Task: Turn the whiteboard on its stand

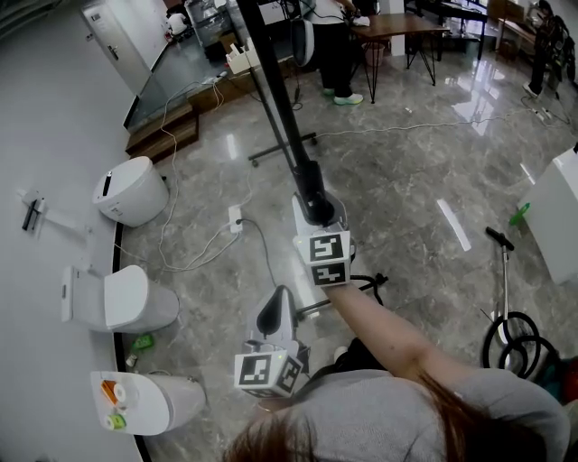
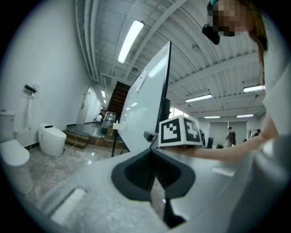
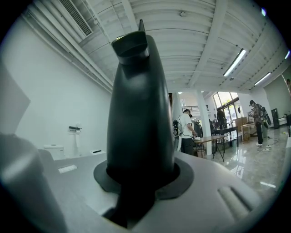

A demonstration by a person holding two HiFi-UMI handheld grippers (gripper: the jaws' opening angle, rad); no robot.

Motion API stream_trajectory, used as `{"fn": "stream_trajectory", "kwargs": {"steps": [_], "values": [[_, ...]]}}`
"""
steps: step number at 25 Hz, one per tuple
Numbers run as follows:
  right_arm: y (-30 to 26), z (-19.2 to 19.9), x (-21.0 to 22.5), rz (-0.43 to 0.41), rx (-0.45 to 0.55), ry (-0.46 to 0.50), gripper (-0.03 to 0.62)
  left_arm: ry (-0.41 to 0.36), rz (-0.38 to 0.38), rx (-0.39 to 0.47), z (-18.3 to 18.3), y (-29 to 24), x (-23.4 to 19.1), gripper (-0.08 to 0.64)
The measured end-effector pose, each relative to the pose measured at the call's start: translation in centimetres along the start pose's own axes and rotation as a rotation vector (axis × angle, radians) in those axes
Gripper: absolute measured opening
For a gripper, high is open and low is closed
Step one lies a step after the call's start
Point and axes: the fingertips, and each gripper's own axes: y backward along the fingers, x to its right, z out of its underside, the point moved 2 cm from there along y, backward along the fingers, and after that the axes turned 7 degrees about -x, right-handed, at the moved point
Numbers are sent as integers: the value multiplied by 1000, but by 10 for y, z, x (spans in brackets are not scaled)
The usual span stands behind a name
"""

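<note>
R gripper point(image 1: 316, 207) clamped on the black frame edge of a tall white-panel whiteboard point(image 1: 275, 81). Board is seen edge-on from the head view, on a black-legged stand point(image 1: 282, 147) over glossy grey stone floor point(image 1: 406, 180). L gripper point(image 1: 274, 318) near, lower in the head view; jaws together, empty, off the board.

Three toilets point(image 1: 131, 191) along left wall. Power strip point(image 1: 236, 218) with cables on glossy floor point(image 1: 406, 180). Far end: wooden table point(image 1: 406, 25), person point(image 1: 334, 45) standing beside it.
</note>
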Motion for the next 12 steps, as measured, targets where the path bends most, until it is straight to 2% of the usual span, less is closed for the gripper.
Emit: {"fn": "stream_trajectory", "kwargs": {"steps": [6,12], "values": [[11,2,-6,-11,3,-4,118,-13,26,-1,2,3,13,-2],[16,1,-8,-9,6,-8,118,-8,28,1,5,9,7,-2]]}}
